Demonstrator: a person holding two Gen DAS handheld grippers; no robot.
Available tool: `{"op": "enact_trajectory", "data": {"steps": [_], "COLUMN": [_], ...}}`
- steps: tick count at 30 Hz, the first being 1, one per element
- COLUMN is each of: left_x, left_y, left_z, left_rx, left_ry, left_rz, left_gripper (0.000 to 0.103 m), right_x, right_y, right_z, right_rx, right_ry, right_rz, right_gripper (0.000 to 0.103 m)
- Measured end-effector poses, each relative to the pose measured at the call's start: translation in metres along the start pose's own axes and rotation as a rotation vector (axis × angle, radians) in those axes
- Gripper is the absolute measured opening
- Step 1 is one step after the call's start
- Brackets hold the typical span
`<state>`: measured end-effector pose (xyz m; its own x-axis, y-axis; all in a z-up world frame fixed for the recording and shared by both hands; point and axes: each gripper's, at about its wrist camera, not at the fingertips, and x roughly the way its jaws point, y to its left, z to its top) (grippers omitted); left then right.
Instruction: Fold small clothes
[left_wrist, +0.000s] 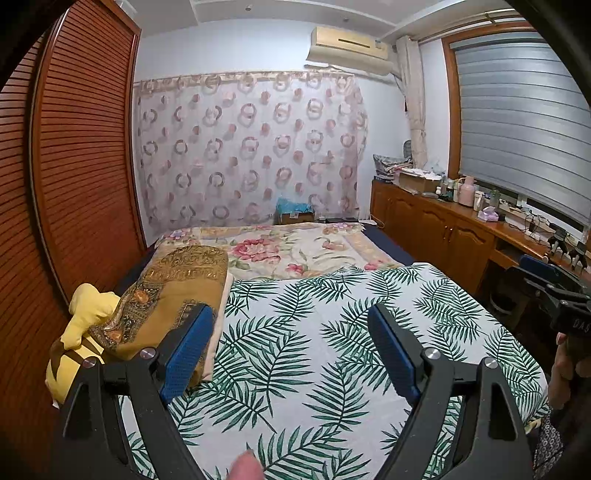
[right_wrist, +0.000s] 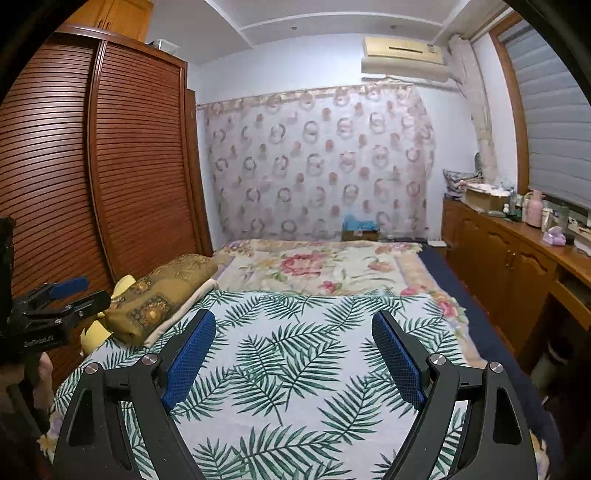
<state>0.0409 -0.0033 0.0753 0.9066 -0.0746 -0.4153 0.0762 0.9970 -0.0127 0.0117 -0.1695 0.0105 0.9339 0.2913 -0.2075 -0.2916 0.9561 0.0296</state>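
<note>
On the far left, beyond the left gripper (left_wrist: 291, 325), stands a tall reddish-brown wardrobe with louvred wooden doors (left_wrist: 85, 155). Just left of this gripper's left blue ribbed pad (left_wrist: 188, 354) lies a soft yellow plush toy with brown stripes (left_wrist: 83, 321), and touching it, partly behind that pad, a folded ochre blanket with a gold paisley pattern (left_wrist: 177, 284) on a pale cream layer. The left gripper is released: its pads stand wide apart with nothing between them, only the white bedsheet printed with green palm leaves (left_wrist: 295, 350) showing below and ahead. No small garment can be told apart on that sheet in either view, so where the clothes lie cannot be said. Farther ahead of the gripper lies a cream quilt with pink flowers (left_wrist: 280, 251), and behind it hangs a sheer curtain with pink and grey rings (left_wrist: 251, 151). To the right of the gripper runs a long brown wooden sideboard (left_wrist: 443, 229) crowded with bottles and boxes, under a grey window blind (left_wrist: 517, 110).

At the right edge of the left wrist view a hand (left_wrist: 563, 365) carries the right gripper (left_wrist: 550, 280). In its own view the right gripper (right_wrist: 293, 332) is also released, pads spread wide and empty over the palm-leaf sheet, with the left gripper off to its left and the sideboard to its right.
</note>
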Motion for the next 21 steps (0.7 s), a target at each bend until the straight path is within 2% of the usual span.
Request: {"op": "enact_trajectory", "data": {"steps": [11, 21], "left_x": [-0.001, -0.001], "left_y": [-0.003, -0.004], "left_z": [-0.004, -0.006], "left_rx": [-0.004, -0.005], "left_ry": [-0.007, -0.005], "left_rz": [0.003, 0.002], "left_gripper": [0.086, 0.086], "right_x": [-0.008, -0.016], "right_y": [0.009, 0.0], "right_z": [-0.015, -0.006], "right_rx": [0.005, 0.001], "right_ry": [-0.004, 0.001], "right_rz": [-0.024, -0.025], "right_gripper": [0.088, 0.088]}}
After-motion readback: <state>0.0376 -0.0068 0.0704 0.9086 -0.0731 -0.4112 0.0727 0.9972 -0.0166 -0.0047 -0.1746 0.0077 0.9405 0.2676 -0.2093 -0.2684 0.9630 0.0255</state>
